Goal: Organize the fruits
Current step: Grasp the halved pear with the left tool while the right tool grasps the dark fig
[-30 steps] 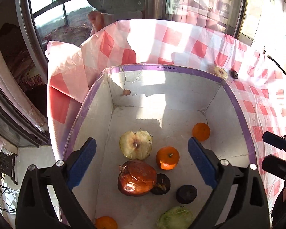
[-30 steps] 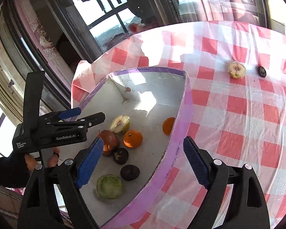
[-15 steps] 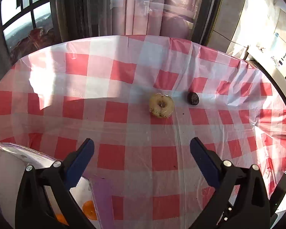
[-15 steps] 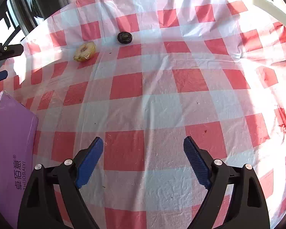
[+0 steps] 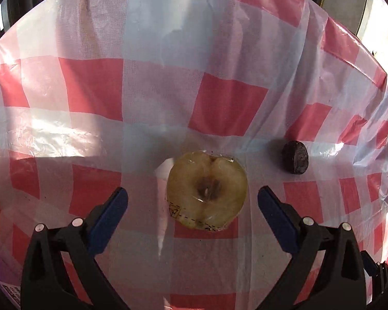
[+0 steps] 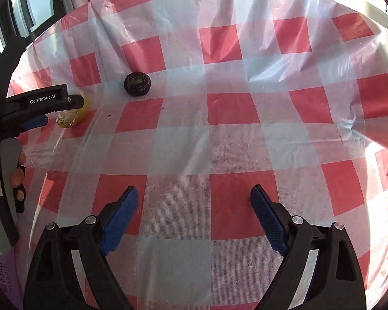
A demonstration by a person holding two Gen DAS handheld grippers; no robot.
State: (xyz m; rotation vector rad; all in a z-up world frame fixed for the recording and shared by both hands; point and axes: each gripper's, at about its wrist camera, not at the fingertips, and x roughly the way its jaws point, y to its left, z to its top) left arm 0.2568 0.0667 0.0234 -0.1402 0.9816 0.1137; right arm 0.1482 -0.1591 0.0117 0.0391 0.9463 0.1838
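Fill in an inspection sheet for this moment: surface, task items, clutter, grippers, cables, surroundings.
Surface: red-and-white checked plastic tablecloth, wrinkled, with small dark specks.
Job's things: halved apple, cut face up and browned, wrapped in clear film; dark wrinkled fruit lying apart to its right. Corner of the purple box at the right view's lower left.
Clutter: nothing seen.
Grippers: left gripper open, its pads either side of the apple, not touching; right gripper open and empty over bare cloth.
Cables: nothing seen.
Surroundings: windows behind the table, strong sunlight.
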